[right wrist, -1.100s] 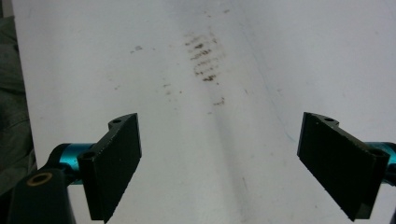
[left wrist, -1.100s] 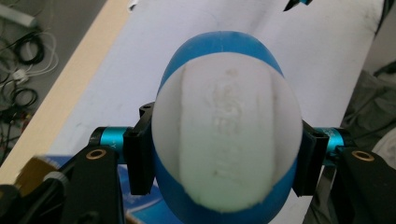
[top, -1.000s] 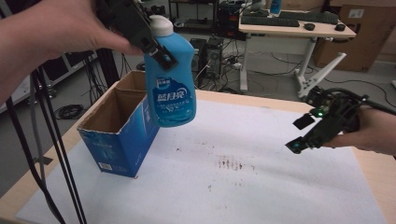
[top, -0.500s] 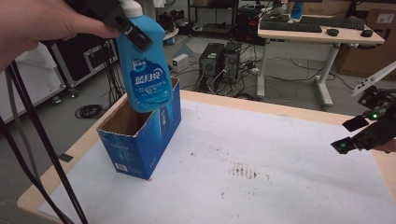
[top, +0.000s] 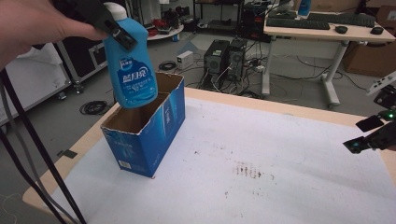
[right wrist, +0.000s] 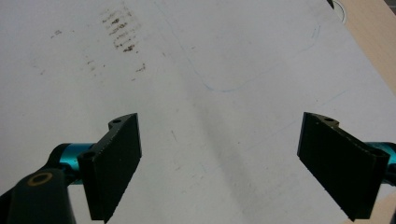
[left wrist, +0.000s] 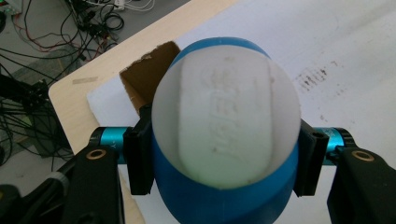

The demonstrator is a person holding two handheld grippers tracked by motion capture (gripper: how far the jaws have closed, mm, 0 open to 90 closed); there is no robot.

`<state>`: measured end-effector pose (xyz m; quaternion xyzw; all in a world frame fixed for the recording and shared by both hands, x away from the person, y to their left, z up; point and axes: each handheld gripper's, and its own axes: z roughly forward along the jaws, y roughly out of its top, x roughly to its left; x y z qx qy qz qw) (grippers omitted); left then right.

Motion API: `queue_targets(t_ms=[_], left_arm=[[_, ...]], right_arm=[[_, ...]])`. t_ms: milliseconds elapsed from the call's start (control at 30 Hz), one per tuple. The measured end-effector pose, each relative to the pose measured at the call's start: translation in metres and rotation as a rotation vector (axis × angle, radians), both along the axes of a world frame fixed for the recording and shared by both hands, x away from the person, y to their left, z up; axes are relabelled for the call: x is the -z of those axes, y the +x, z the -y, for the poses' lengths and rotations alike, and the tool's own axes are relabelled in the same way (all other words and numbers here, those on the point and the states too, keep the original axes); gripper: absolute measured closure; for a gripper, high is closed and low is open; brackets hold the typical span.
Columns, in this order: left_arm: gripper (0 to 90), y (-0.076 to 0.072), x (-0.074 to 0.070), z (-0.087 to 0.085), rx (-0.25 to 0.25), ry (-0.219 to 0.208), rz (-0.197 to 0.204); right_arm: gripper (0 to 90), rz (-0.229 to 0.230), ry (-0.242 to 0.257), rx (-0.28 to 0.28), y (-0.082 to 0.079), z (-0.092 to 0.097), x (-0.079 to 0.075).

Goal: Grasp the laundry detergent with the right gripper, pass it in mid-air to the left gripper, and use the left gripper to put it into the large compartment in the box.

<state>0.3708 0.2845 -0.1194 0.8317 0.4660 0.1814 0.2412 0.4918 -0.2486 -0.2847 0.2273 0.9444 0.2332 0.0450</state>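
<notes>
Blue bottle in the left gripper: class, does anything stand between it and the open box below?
Nothing visible does. The blue bottle, clamped near its white cap by the left gripper, hangs over the open top of the blue cardboard box. The flaps are folded back and the inside looks empty. The right gripper is far off.

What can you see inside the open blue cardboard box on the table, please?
The blue cardboard box shows bare brown inner walls and nothing lying in it. Its floor is hidden by the near wall and by the blue bottle, which the left gripper holds over the opening.
</notes>
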Motion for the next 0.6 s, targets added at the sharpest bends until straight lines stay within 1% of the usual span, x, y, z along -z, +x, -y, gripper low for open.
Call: queue_targets(t_ms=[267, 333, 400, 600], left_arm=[[38.5, 0.003, 0.020, -0.007, -0.011, 0.010, -0.020], [38.5, 0.004, 0.026, -0.007, -0.008, 0.014, -0.019], [38.5, 0.004, 0.032, -0.008, -0.008, 0.020, -0.027], [38.4, 0.005, 0.055, -0.007, 0.002, 0.028, -0.047]], right_arm=[[12.9, 0.004, 0.001, 0.005, 0.000, 0.005, -0.002], [12.9, 0.005, 0.002, 0.012, 0.000, 0.006, -0.003], [13.0, 0.002, 0.001, 0.019, 0.000, 0.007, -0.003], [13.0, 0.000, 0.001, 0.027, 0.000, 0.008, -0.003]])
